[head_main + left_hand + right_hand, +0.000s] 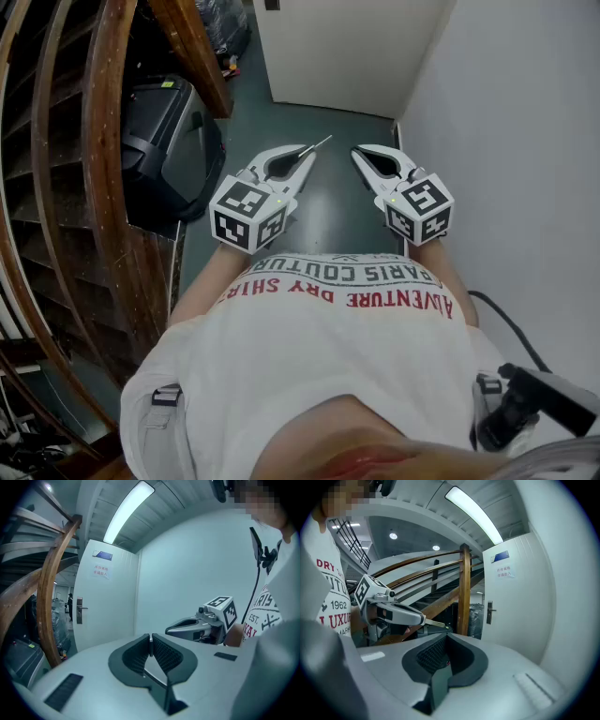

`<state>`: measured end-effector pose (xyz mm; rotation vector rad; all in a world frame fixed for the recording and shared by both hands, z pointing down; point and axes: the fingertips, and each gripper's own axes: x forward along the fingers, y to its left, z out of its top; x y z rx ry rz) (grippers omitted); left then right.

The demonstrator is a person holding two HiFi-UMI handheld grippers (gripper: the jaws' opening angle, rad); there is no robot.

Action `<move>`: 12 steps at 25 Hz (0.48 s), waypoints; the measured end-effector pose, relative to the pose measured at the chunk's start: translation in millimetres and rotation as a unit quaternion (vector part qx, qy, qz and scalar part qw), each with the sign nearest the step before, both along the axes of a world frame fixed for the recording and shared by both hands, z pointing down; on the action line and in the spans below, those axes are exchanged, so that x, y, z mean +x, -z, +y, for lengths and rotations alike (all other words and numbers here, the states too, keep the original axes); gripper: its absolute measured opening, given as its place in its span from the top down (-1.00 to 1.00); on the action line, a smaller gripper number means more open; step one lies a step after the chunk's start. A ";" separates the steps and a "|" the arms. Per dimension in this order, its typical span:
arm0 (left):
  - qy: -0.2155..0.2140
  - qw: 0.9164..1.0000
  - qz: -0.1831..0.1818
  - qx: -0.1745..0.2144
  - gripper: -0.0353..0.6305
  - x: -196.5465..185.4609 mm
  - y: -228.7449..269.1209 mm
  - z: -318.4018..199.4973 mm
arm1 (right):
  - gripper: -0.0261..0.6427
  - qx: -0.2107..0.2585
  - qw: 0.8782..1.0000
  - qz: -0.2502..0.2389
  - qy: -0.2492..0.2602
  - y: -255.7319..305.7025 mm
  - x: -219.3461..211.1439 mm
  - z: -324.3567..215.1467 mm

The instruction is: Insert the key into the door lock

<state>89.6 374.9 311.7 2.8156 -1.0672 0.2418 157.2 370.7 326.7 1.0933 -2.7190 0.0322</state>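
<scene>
My left gripper [305, 153] is shut on a thin silver key [320, 142], whose blade sticks out forward past the fingertips. In the left gripper view the key [150, 641] shows edge-on between the closed pads. The right gripper view shows that key [434, 623] from the side, pointing at the door. My right gripper [359, 155] hangs level beside the left one, shut with nothing in it. The white door [347, 56] stands ahead at some distance. Its metal lock plate with handle [78, 610] sits at the door's left edge; the lock [489, 612] is also in the right gripper view.
A curved wooden stair railing [103, 169] runs along the left, with a black machine [164, 131] beside it. A white wall [516, 141] closes the right side. A dark green floor strip [328, 206] leads to the door. A black cable [511, 323] hangs by my right side.
</scene>
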 end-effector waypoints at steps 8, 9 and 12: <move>0.000 1.000 0.001 -0.002 0.83 4.4 5.0 9.0 | 0.92 -0.005 1.000 -0.010 -0.002 3.6 7.6 7.5; 0.001 1.000 0.002 -0.002 0.83 4.5 5.1 9.9 | 0.92 -0.009 1.000 -0.015 0.001 3.6 7.1 8.9; 0.002 1.000 0.001 -0.005 0.83 5.2 3.7 10.3 | 0.92 -0.018 1.000 -0.021 0.007 1.5 6.4 8.9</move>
